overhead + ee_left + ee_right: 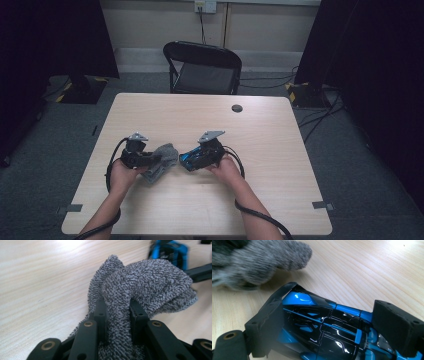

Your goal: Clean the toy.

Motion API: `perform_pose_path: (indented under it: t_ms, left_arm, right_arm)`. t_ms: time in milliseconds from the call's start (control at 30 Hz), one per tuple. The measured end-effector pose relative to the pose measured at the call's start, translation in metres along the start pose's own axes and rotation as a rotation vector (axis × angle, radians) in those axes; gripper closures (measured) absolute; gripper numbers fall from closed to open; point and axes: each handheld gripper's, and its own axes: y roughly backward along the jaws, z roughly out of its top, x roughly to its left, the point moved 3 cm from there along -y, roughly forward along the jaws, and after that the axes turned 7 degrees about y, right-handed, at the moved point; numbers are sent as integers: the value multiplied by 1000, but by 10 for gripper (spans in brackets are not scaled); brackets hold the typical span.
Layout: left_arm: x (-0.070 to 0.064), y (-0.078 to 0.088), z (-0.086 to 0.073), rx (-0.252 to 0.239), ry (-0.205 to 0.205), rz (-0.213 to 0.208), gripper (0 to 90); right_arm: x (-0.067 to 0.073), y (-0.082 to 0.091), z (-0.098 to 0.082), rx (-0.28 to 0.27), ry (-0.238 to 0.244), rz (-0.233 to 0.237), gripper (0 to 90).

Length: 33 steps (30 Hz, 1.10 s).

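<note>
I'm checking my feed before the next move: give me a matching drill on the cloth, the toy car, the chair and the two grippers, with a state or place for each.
Column one:
1. cloth
2. toy car
3. chair
4. left gripper

Column two:
A. blue and black, between the wide jaws of the right gripper
B. beyond the far edge of the table
C. shut on grey terry
D. grey, bunched up, pinched at one fold

Pairs: 1-D, 2-A, 3-B, 4-C
</note>
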Motion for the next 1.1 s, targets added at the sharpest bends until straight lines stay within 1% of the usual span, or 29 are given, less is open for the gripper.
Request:
perform_pose_path:
  t_ms: [33, 67, 100, 133, 167, 233, 300, 333, 367, 400, 433, 500, 533, 567, 600, 633, 667, 700, 767, 833, 867, 900, 933, 967, 1000, 1067, 1100]
  left_arm:
    - [-3, 3, 0, -1, -19, -7, 724]
    - [-3, 3, 0, -1, -19, -7, 724]
    - [-7, 5, 0, 1, -32, -22, 724]
    - [-14, 8, 0, 7, -57, -36, 724]
    - [-23, 11, -2, 13, -97, -65, 724]
    - [-33, 13, -3, 18, -135, -98, 724]
    - [-43, 14, -5, 26, -156, -136, 724]
    - [-49, 13, -7, 33, -171, -150, 724]
    - [-58, 8, -11, 58, -204, -170, 724]
    - [-58, 8, -11, 58, -204, -170, 724]
    - [-61, 6, -13, 67, -213, -174, 724]
    - [-74, 1, -17, 95, -269, -181, 724]
    - [-83, -2, -19, 110, -294, -200, 724]
    - [-83, -2, -19, 110, -294, -200, 724]
    - [-91, -6, -21, 135, -314, -216, 724]
    - [-93, -9, -22, 145, -325, -223, 724]
    - [-93, -9, -22, 145, -325, -223, 724]
    - [-98, -15, -26, 167, -327, -240, 724]
    - [-101, -19, -28, 186, -344, -236, 724]
    - [-101, -21, -28, 194, -350, -229, 724]
    - [-99, -25, -27, 205, -354, -195, 724]
    - [-98, -26, -26, 205, -349, -184, 723]
    - [-98, -26, -26, 205, -349, -184, 723]
    - [-91, -29, -24, 209, -336, -162, 723]
    - [-88, -30, -23, 211, -328, -147, 723]
    - [-82, -31, -22, 213, -328, -121, 721]
    - [-79, -31, -22, 211, -319, -113, 720]
  right_arm:
    - [0, 0, 0, 1, 0, 0, 106]
    - [0, 0, 0, 1, 0, 0, 106]
    - [0, 0, 0, 1, 0, 0, 106]
    - [0, 0, 0, -2, 0, -1, 106]
    - [0, 0, 0, -2, 0, -1, 106]
    - [0, 0, 0, -1, 0, -2, 106]
    - [0, 0, 0, 1, 0, -1, 106]
    - [0, 0, 0, 2, 0, -1, 106]
    - [0, 0, 0, 2, 0, -1, 106]
    - [0, 0, 0, 2, 0, -1, 106]
    - [0, 0, 0, 3, -2, -1, 106]
    - [0, 0, 0, 3, -1, -2, 106]
    - [0, 0, 0, 4, -1, -2, 106]
    - [0, 0, 0, 3, -1, -2, 106]
    - [0, 0, 0, 2, -2, -2, 106]
    - [0, 0, 0, 3, -1, -2, 106]
    - [0, 0, 0, 2, -1, -2, 106]
    - [0, 0, 0, 3, -1, -2, 106]
    - [0, 0, 0, 2, -1, -2, 106]
    - [0, 0, 0, 1, -1, -2, 106]
    - [0, 0, 0, -2, -2, -1, 106]
    - [0, 0, 0, -2, -2, -1, 106]
    - [0, 0, 0, -1, -2, -1, 106]
    - [0, 0, 0, 1, -2, -1, 106]
    - [0, 0, 0, 1, -1, -1, 106]
    - [0, 0, 0, 0, -2, -1, 106]
    - [0, 0, 0, 0, -2, -1, 106]
